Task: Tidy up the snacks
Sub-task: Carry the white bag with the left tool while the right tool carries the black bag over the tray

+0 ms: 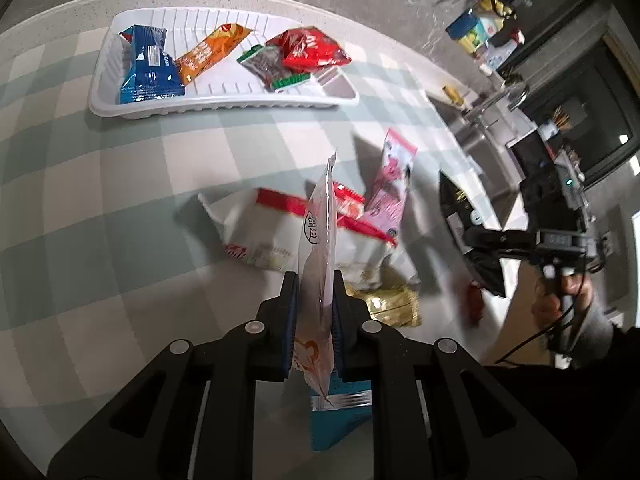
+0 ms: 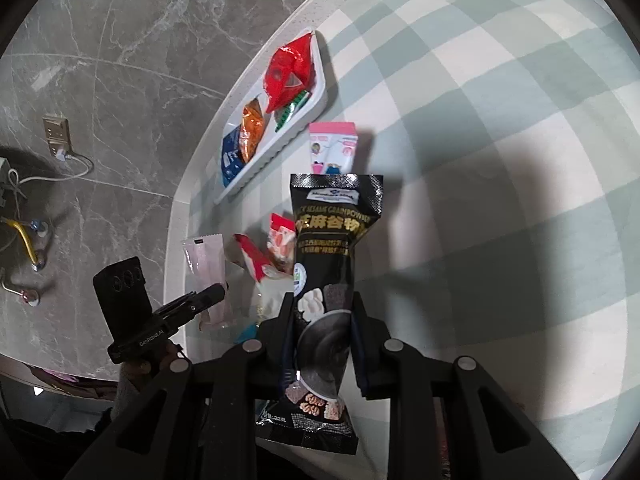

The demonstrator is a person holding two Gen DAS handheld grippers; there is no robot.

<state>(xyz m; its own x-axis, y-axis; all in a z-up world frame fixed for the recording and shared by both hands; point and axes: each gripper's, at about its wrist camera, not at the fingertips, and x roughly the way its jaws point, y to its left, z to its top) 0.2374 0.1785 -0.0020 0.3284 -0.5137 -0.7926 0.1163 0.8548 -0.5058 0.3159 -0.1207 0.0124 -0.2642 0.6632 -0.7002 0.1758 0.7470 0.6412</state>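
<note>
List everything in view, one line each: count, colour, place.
tray: 1, white, far end of the table
packets in tray: 4, blue, orange, clear with green ends, red
loose packets: several, white-red, pink, gold, near table edge
tablecloth: 1, green-white check
left hand-held gripper: shut on pale packet
right hand-held gripper: shut on black packet

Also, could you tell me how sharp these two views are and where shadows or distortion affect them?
Left wrist view: white-and-red bag motion-blurred, white tray fairly sharp, checked tablecloth bowed by the fisheye. Right wrist view: black sesame packet crisp in the right hand-held gripper; a broad dark shadow falls on the cloth to its right.
</note>
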